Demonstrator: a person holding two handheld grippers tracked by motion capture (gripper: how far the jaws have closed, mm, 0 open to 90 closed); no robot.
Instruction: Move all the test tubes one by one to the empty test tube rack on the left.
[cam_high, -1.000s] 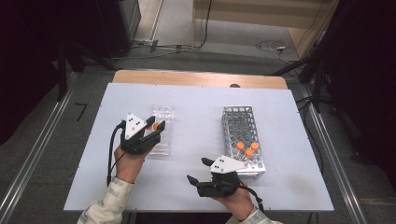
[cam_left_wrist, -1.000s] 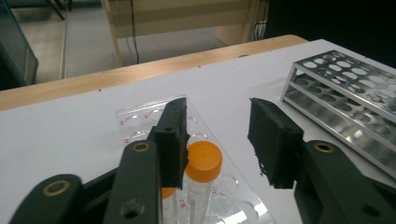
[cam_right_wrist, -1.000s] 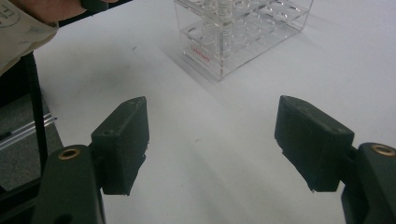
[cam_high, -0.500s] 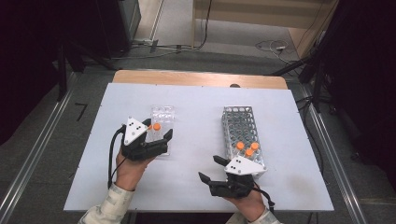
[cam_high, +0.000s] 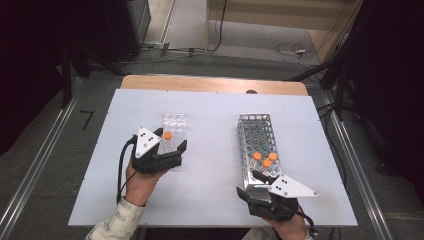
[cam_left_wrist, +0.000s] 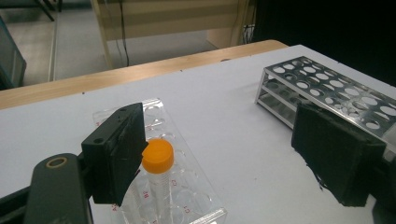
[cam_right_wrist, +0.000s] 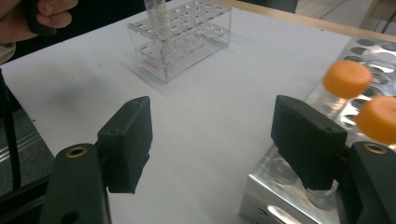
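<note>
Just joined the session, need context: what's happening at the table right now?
A person is moving orange-capped tubes from the metal rack to the clear plastic rack. The left gripper has just opened its jaws around one orange-capped tube standing in the clear rack, pads off it. The right gripper, open with nothing between its jaws, sits at the metal rack's near end, where three capped tubes stand.

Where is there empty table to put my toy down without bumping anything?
The widest bare patch lies between the clear rack and the metal rack. The table's far strip by the wooden edge is free too. It is crowded near the left claw and the right claw.
</note>
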